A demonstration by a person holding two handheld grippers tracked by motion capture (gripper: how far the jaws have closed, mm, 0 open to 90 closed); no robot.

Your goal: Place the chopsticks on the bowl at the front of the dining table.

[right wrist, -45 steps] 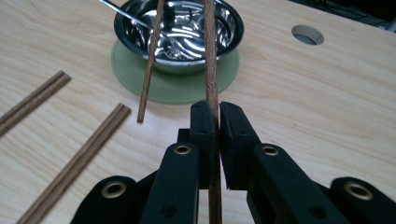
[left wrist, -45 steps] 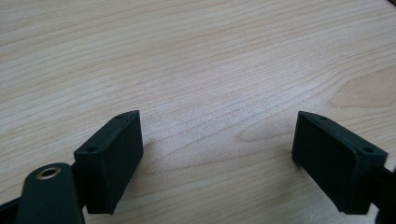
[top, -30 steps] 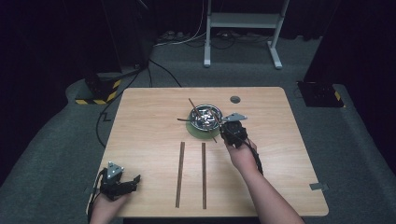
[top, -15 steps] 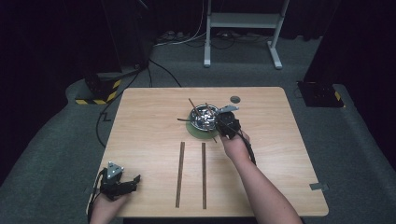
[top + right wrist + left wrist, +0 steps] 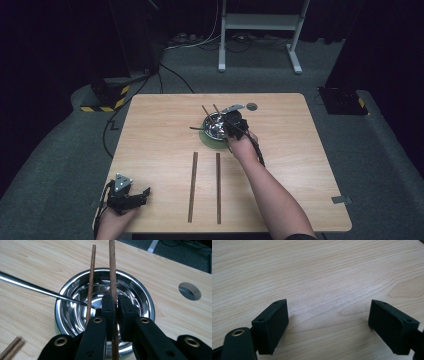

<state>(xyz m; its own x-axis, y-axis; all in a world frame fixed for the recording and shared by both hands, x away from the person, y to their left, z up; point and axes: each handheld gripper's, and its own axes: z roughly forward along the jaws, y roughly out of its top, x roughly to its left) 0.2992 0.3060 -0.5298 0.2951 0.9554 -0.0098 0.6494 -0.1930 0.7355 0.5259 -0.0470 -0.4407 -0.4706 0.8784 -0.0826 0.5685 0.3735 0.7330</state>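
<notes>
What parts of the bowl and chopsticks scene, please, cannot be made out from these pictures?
- Near rim of the steel bowl: right gripper view, hidden behind the right claw.
- Lower end of the gripped chopstick: cut off by the bottom edge.
- What the bowl holds: high view, too small, half covered by the hand.

On the tabletop the bowl stands a little behind the middle, on a flat mat. My right fingers are over the bowl and pinch one chopstick, which points away over its far rim. A second chopstick leans in the bowl just left of it, and a metal rod enters from the left. Two more sticks lie side by side nearer to me. My left fingers rest at the near left corner.
</notes>
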